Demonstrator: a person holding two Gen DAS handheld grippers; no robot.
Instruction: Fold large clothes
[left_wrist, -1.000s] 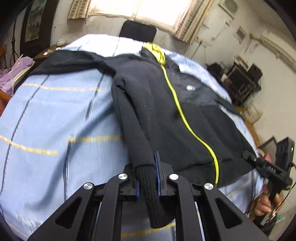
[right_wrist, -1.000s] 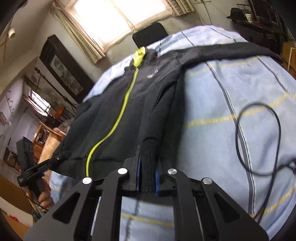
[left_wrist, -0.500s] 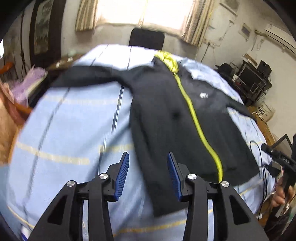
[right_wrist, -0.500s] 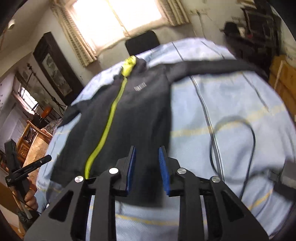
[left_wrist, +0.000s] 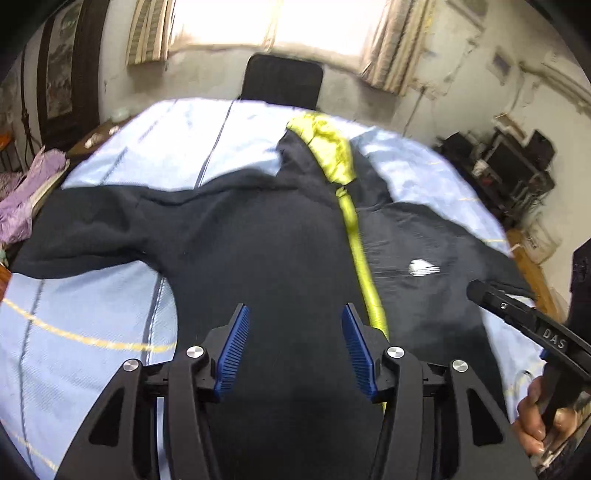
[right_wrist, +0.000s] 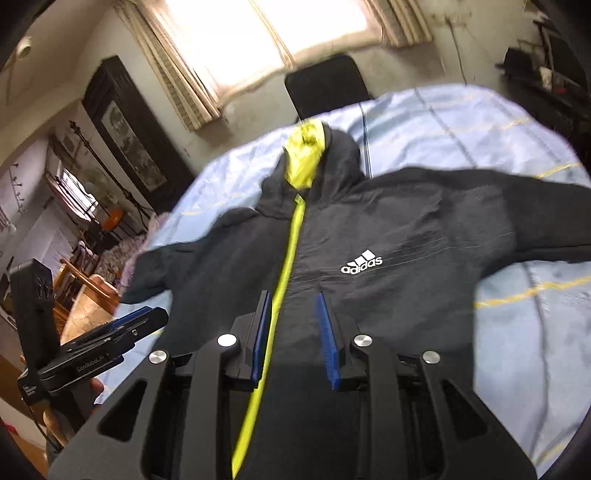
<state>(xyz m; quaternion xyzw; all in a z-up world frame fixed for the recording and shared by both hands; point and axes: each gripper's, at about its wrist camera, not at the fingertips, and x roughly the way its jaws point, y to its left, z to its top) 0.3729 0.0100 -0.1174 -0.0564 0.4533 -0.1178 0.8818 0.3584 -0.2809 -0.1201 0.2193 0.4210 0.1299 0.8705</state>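
Observation:
A black hooded jacket (left_wrist: 258, 251) with a yellow-green zipper (left_wrist: 364, 266) lies face up on a light blue sheet (left_wrist: 92, 314). It also shows in the right wrist view (right_wrist: 388, 295), with a white adidas logo (right_wrist: 362, 263) and a yellow-lined hood (right_wrist: 304, 158). Its sleeves spread out to both sides. My left gripper (left_wrist: 293, 350) is open and empty above the jacket's left chest. My right gripper (right_wrist: 295, 332) is open and empty above the zipper (right_wrist: 286, 266). Each gripper shows in the other's view, the right one (left_wrist: 517, 317) and the left one (right_wrist: 122, 328).
A black chair (left_wrist: 280, 81) stands behind the bed under a bright window. Purple cloth (left_wrist: 22, 199) lies at the left edge. Dark shelves with equipment (left_wrist: 517, 166) stand at the right. Wooden furniture (right_wrist: 85, 291) is at the left of the bed.
Both grippers let go of the sleeve cuffs, opened, and moved forward over the jacket's chest. The sleeves now lie spread out to the sides.

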